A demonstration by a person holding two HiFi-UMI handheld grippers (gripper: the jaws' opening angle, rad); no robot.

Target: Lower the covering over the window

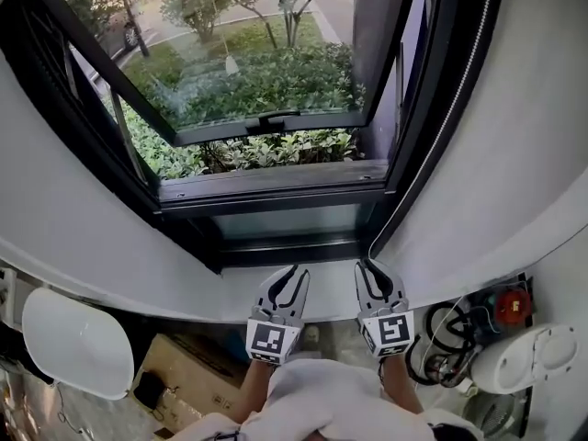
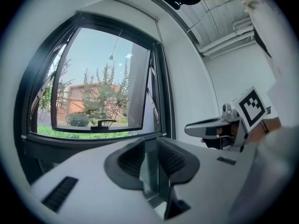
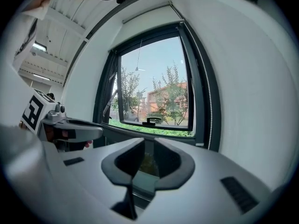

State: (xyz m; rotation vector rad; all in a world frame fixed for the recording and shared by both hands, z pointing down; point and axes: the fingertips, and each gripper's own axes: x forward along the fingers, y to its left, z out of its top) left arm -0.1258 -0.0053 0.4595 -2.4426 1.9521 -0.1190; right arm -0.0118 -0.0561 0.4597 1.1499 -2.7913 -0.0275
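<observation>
Window [image 1: 276, 186]: dark-framed, set in a white curved wall; the head view looks steeply down on it.
Sash [image 1: 266, 127]: swung outward and open, with a dark handle [image 1: 276, 118] on its lower rail.
Covering: drawn up off the glass. Only a slim pale rail [image 3: 147, 12] shows along the top of the recess in the two gripper views, and the pane is bare from top to bottom.
Bead chain [image 1: 457, 99]: hangs down the right edge of the frame, its lower end close to the sill.
Sill [image 1: 184, 283]: a white ledge under the frame, with both claws held just in front of it.
Left claw [image 1: 294, 269]: released, jaws a little apart with only the window frame visible through the gap. It points at the lower frame and touches nothing.
Right claw [image 1: 370, 265]: released, jaws parted and nothing between them. Its tips are near the chain's lower end. In its own view the chain lies to the right of the jaws, not between them.
Spacing: the two claws sit side by side, near each other but apart.
Outside: green shrubs [image 1: 266, 81] and trees beyond the glass.
Floor below: a round white lid [image 1: 78, 338] at left, a cardboard box [image 1: 197, 375], and coiled cables [image 1: 446, 338] at right.
</observation>
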